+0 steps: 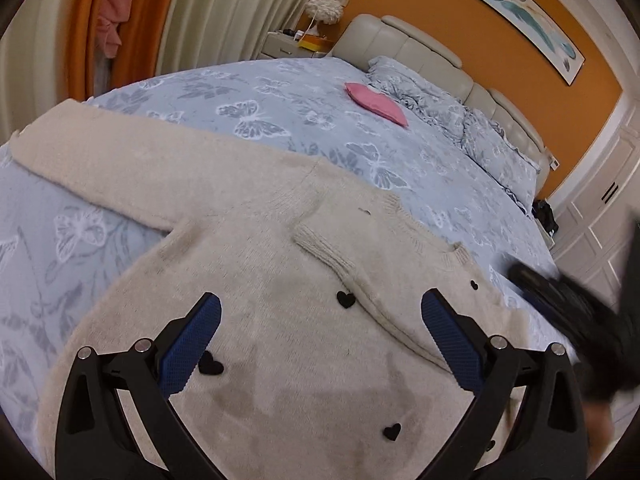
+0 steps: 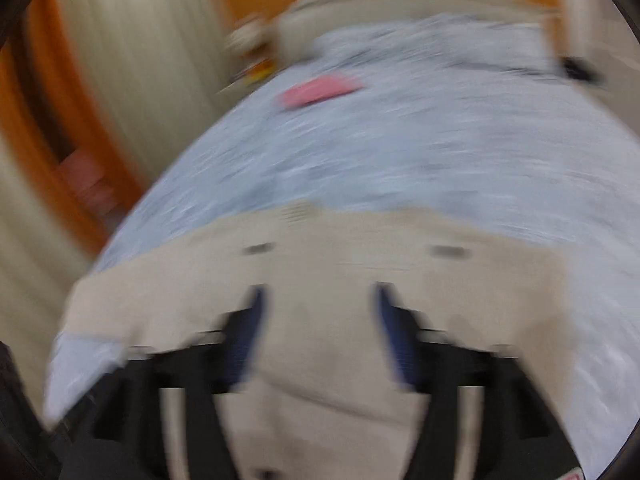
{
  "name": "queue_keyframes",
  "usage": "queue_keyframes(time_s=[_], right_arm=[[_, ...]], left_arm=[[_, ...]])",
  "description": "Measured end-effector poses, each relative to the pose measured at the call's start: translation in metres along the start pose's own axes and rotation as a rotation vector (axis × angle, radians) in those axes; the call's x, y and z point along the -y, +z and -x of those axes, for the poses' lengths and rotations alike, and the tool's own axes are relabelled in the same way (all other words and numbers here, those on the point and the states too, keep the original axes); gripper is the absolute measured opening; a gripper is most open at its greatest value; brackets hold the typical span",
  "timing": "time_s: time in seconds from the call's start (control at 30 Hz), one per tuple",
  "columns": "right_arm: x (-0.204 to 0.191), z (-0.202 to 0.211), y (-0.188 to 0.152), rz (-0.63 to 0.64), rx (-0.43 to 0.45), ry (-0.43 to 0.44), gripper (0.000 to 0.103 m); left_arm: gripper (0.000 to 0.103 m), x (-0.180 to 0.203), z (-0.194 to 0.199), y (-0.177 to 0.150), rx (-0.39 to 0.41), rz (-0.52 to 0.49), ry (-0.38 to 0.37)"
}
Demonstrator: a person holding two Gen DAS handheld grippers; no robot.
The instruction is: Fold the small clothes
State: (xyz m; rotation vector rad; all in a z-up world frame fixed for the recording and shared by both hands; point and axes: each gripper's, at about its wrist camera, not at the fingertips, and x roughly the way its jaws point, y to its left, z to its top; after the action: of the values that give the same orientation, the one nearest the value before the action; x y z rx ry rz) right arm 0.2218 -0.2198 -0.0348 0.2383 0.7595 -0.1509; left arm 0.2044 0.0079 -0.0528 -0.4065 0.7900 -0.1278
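Left claw (image 1: 320,316) gaping, empty, above cream sweater (image 1: 248,280) spread on bed (image 1: 280,92). Right claw (image 2: 318,312) parted, empty, view blurred.

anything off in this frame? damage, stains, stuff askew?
Two things. The cream sweater has darker patches low on its front, near the left gripper; stain or shadow, can't tell. One sleeve is folded across the chest, the other lies straight out. The right wrist view is motion-blurred. The pink item looks tidy.
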Motion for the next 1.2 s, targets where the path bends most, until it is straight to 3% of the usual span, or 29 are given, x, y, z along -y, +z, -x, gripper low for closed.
queue_keyframes(time_s=[0.07,0.17,0.3,0.43,0.5,0.53,0.57,0.6,0.63,0.67,0.77,0.8,0.9,1.07,1.17,1.2], right_arm=[[0.039,0.023,-0.029,-0.05,0.025,-0.16,0.072],[0.089,0.037,-0.062,-0.145,-0.036,-0.261,0.072],[0.122,0.026,-0.089,-0.252,-0.088,-0.244,0.072],[0.131,0.005,-0.095,-0.235,-0.134,-0.196,0.072],[0.135,-0.014,-0.088,-0.211,-0.14,-0.191,0.072],[0.139,-0.026,-0.09,-0.216,-0.154,-0.178,0.064],[0.143,-0.034,-0.093,-0.232,-0.168,-0.148,0.051],[0.146,-0.04,-0.093,-0.257,-0.178,-0.109,0.031],[0.15,-0.039,-0.091,-0.292,-0.166,-0.086,0.019],[0.151,-0.034,-0.086,-0.311,-0.149,-0.069,0.019],[0.156,-0.003,-0.071,-0.319,-0.042,-0.068,0.017],[0.159,-0.004,-0.072,-0.328,-0.043,-0.068,0.017],[0.17,-0.036,-0.091,-0.369,-0.184,-0.1,0.018],[0.156,-0.016,-0.076,-0.325,-0.099,-0.091,0.018],[0.159,-0.039,-0.089,-0.332,-0.201,-0.139,0.022],[0.163,-0.037,-0.089,-0.363,-0.182,-0.129,0.024]], left_arm=[[0.098,0.005,-0.009,-0.004,-0.025,-0.004,0.004],[0.098,0.014,-0.022,-0.007,-0.052,-0.01,-0.023],[0.098,0.017,-0.037,-0.008,-0.068,0.023,-0.062],[0.098,0.015,-0.074,0.0,-0.132,0.099,-0.099],[0.093,0.013,-0.097,0.005,-0.165,0.167,-0.156],[0.076,0.015,-0.112,0.006,-0.192,0.18,-0.174],[0.048,0.018,-0.124,0.007,-0.22,0.174,-0.17],[0.035,0.023,-0.137,0.008,-0.247,0.155,-0.128],[0.018,0.025,-0.14,0.009,-0.245,0.149,-0.108],[0.014,0.027,-0.14,0.011,-0.233,0.149,-0.104],[0.012,0.023,-0.128,0.014,-0.189,0.165,-0.131],[0.012,0.021,-0.127,0.011,-0.186,0.157,-0.125],[0.012,0.019,-0.134,-0.005,-0.193,0.104,-0.09],[0.012,0.035,-0.117,-0.009,-0.157,0.011,-0.052],[0.013,0.035,-0.122,-0.011,-0.179,-0.02,-0.033],[0.014,0.035,-0.116,-0.009,-0.179,-0.025,-0.034]])
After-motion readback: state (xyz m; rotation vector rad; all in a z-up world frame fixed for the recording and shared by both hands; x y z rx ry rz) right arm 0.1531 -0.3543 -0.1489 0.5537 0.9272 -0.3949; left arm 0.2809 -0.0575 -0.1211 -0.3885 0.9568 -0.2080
